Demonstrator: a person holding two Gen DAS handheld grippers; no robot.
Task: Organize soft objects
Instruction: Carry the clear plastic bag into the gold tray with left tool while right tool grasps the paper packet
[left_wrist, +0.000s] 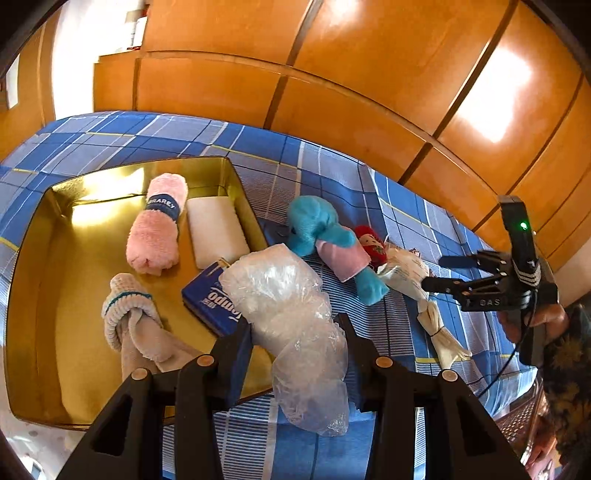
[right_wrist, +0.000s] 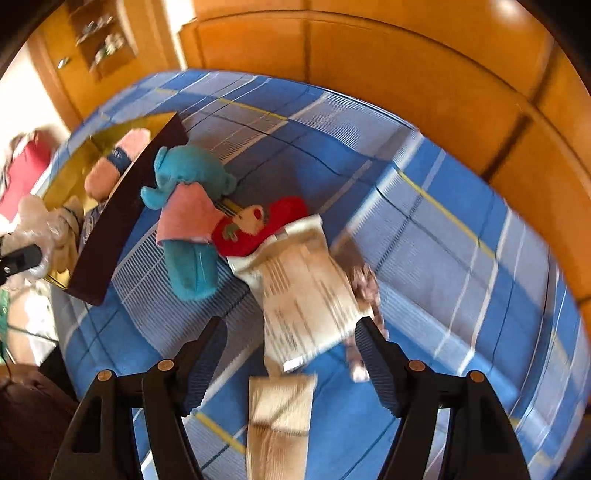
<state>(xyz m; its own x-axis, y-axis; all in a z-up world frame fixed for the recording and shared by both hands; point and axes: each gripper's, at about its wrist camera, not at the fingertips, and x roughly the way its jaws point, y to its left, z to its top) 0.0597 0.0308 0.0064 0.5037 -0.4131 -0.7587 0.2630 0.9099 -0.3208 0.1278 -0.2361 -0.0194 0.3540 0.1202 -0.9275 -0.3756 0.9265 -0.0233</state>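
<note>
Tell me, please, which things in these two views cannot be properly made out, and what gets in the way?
- Blue box, left wrist view: its printed name is partly covered by the clear plastic bag in the left claw.
- White printed pouch, right wrist view: its text is unreadable from motion blur.
- Red doll, left wrist view: mostly hidden behind the teal plush toy.
- Gold tray, right wrist view: its contents are largely hidden by its dark outer wall.

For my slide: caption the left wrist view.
Left gripper clamps a clear plastic bag beside the gold tray of rolled towels.
</note>
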